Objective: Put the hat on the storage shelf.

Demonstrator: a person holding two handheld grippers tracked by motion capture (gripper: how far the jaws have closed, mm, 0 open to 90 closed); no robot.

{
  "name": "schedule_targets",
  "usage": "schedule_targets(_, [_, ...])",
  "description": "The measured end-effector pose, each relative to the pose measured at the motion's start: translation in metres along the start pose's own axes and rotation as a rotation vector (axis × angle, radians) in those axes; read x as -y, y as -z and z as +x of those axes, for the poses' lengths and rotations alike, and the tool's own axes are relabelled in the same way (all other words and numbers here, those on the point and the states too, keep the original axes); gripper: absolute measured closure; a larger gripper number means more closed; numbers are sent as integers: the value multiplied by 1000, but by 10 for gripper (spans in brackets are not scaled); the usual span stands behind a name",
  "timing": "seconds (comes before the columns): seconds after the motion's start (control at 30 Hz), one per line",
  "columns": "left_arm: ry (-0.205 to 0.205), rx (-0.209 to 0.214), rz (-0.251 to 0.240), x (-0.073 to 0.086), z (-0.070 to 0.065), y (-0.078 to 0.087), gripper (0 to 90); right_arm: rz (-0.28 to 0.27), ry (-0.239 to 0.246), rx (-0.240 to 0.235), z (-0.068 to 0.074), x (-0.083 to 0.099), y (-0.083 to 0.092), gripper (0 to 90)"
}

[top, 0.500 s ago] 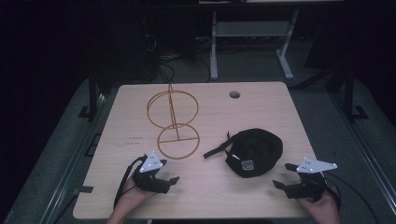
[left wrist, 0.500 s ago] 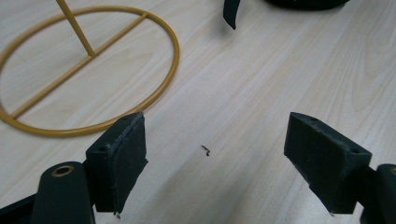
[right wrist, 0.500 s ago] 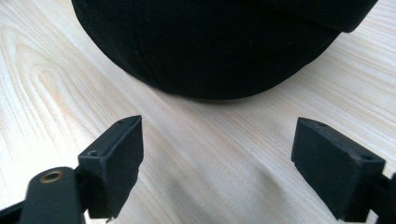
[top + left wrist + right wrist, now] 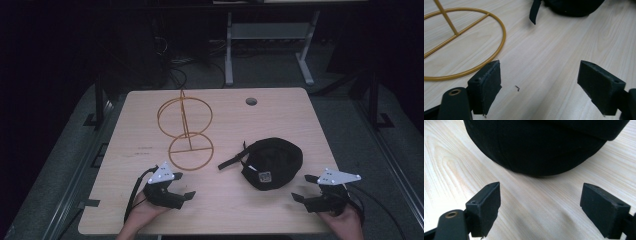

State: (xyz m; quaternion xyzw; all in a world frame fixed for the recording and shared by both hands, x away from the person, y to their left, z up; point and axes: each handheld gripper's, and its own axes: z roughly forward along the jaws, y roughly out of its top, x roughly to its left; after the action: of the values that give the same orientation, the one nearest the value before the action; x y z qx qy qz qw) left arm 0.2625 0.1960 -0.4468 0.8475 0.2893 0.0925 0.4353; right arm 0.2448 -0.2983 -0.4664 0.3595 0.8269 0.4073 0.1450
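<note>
A black cap (image 4: 272, 161) lies on the wooden table (image 4: 280, 120) right of centre, its strap (image 4: 232, 161) trailing to the left. A gold wire stand (image 4: 186, 127) with a ring base and an upright ring stands left of centre. My left gripper (image 4: 184, 185) rests low near the front edge, just below the stand's base, open and empty. In the left gripper view its jaws (image 4: 539, 85) stand wide over bare wood, with the gold ring (image 4: 504, 37) ahead on the left and the strap (image 4: 534, 12) beyond. My right gripper (image 4: 304, 188) sits to the right of the cap, open; the cap (image 4: 544, 145) lies just ahead of its jaws (image 4: 540, 205).
A round cable hole (image 4: 251, 101) is set near the table's far edge. Beyond the table stand the white legs of another desk (image 4: 229, 55) and cables on a dark floor. Bare wood lies between the two grippers along the front edge.
</note>
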Motion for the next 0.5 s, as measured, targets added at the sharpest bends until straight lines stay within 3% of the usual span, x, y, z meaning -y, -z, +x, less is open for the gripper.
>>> schedule_targets(0.13, [-8, 16, 5, -5, -7, -2, 182, -6, -1, 0, 1, -1, 0, 163])
schedule_targets(0.5, [-105, 73, 40, -34, -32, -18, 183, -23, -18, -8, -1, 1, 2, 161])
